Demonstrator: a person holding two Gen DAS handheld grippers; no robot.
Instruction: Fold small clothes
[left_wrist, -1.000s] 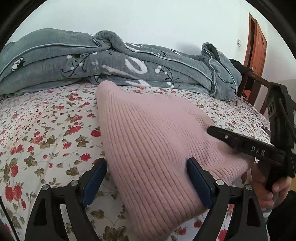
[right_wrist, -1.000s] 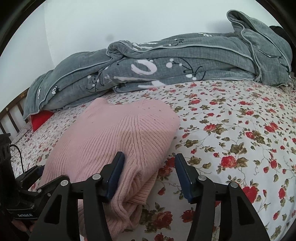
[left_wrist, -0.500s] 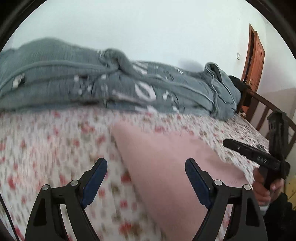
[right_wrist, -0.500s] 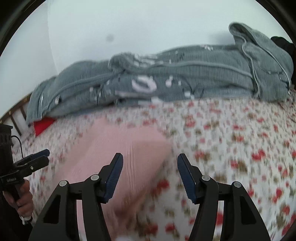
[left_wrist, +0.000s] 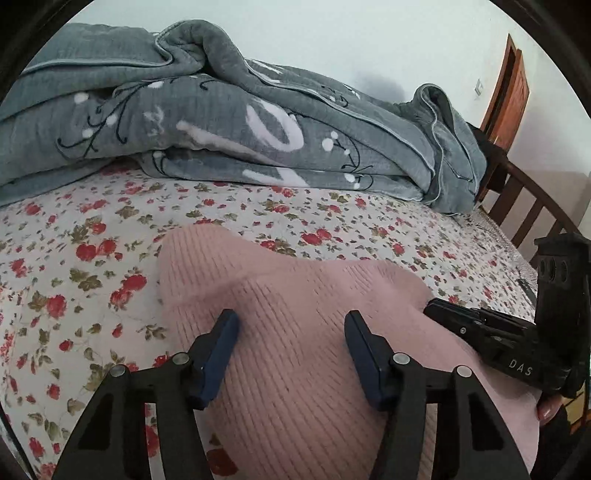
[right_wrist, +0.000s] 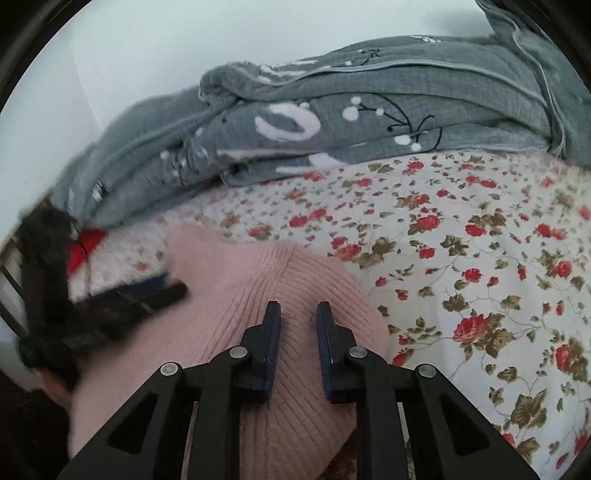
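A folded pink ribbed knit garment (left_wrist: 295, 332) lies on the floral bed sheet (left_wrist: 74, 258). My left gripper (left_wrist: 290, 325) is open, its blue-padded fingers straddling the top of the garment. The right gripper shows at the right of the left wrist view (left_wrist: 480, 328), resting against the garment's right side. In the right wrist view the garment (right_wrist: 229, 332) lies under my right gripper (right_wrist: 297, 314), whose jaws stand narrowly apart over the knit with nothing clamped. The left gripper shows blurred at the left of that view (right_wrist: 147, 291).
A rumpled grey quilt (left_wrist: 221, 122) runs along the wall at the back of the bed. A dark wooden bed rail (left_wrist: 524, 206) and a brown door (left_wrist: 506, 85) are at the right. A red item (right_wrist: 83, 247) peeks out by the quilt.
Both grippers lifted off, then came back down onto the pink garment. The right gripper's jaws have narrowed from wide open. The left gripper's jaws have also narrowed somewhat.
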